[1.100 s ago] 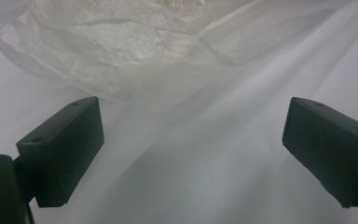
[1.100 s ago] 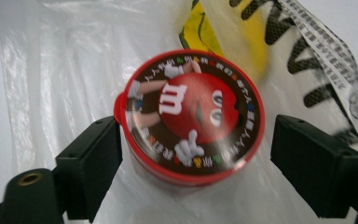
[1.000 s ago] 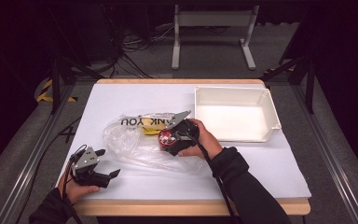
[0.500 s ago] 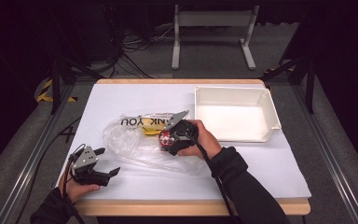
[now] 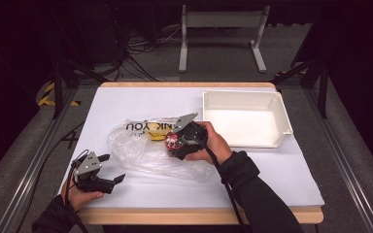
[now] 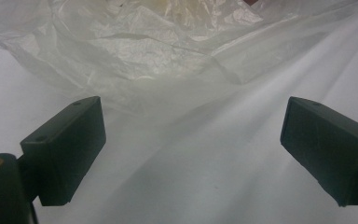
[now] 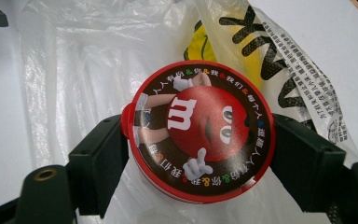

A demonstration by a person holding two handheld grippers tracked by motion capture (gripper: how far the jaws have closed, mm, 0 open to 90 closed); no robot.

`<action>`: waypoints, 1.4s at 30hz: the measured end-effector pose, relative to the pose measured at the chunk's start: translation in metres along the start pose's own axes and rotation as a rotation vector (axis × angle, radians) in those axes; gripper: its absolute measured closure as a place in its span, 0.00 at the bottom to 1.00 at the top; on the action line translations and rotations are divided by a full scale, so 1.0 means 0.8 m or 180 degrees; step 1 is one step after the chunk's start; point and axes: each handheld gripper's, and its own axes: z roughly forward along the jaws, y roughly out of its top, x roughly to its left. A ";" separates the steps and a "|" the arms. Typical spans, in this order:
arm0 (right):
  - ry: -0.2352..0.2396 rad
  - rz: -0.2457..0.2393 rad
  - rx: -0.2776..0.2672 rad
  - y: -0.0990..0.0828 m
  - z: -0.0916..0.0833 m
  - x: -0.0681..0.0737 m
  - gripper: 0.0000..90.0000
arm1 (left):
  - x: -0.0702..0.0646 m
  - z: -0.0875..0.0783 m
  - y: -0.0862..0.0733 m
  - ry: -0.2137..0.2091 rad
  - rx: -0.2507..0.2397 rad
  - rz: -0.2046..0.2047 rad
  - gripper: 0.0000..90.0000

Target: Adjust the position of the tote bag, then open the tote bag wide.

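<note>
**Right gripper clamps tin over bag**

Right gripper [image 7: 200,154]: jaws pinch a round red-lidded tin [image 7: 199,128], one pad on each side of its rim. Jaws have just been closing slightly, tin between them. Tin sits over the clear plastic bag [image 7: 74,70], which spreads beneath and beyond the jaws; a yellow item [image 7: 203,46] shows inside, just past the tin.

Left gripper [image 6: 193,156]: jaws spread wide, nothing between them; bag edge [image 6: 135,56] lies ahead, near the pads. High view: white tray [image 5: 245,121] beyond the right gripper [image 5: 175,143] on the tabletop [image 5: 126,97].
</note>
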 end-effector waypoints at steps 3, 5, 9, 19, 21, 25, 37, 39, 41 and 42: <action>-0.0007 -0.0014 0.0032 0.002 -0.003 0.001 0.26 | 0.001 -0.001 0.000 -0.0005 -0.0023 -0.0003 0.08; 0.0015 -0.0013 0.0065 0.002 -0.005 0.002 0.25 | 0.002 -0.001 0.000 -0.0017 -0.0019 -0.0015 0.08; -0.0010 -0.0055 0.0181 0.003 -0.007 0.003 0.25 | 0.001 0.000 0.000 -0.0025 -0.0005 -0.0011 0.08; 0.0049 -0.0149 0.0551 0.009 -0.011 0.003 0.25 | 0.002 -0.001 -0.001 -0.0059 -0.0029 -0.0009 0.08; 0.0072 -0.0148 0.0626 0.011 -0.013 0.002 0.25 | 0.002 -0.002 -0.001 -0.0070 -0.0024 -0.0018 0.08; 0.0111 -0.0151 0.0721 0.013 -0.016 0.003 0.25 | 0.002 0.000 0.000 -0.0060 0.0005 -0.0001 0.08; 0.0141 -0.0239 0.0882 0.031 -0.034 0.005 0.25 | 0.002 0.000 0.000 -0.0069 0.0002 -0.0003 0.08; 0.0134 -0.0267 0.0869 0.035 -0.038 0.005 0.25 | 0.002 0.000 0.000 -0.0073 0.0007 0.0009 0.08; 0.0120 -0.0256 0.0858 0.039 -0.041 0.006 0.26 | 0.002 0.000 0.000 -0.0076 0.0010 0.0002 0.08; 0.0120 -0.0298 0.0841 0.041 -0.043 0.006 0.25 | 0.002 0.000 0.000 -0.0080 0.0006 0.0004 0.08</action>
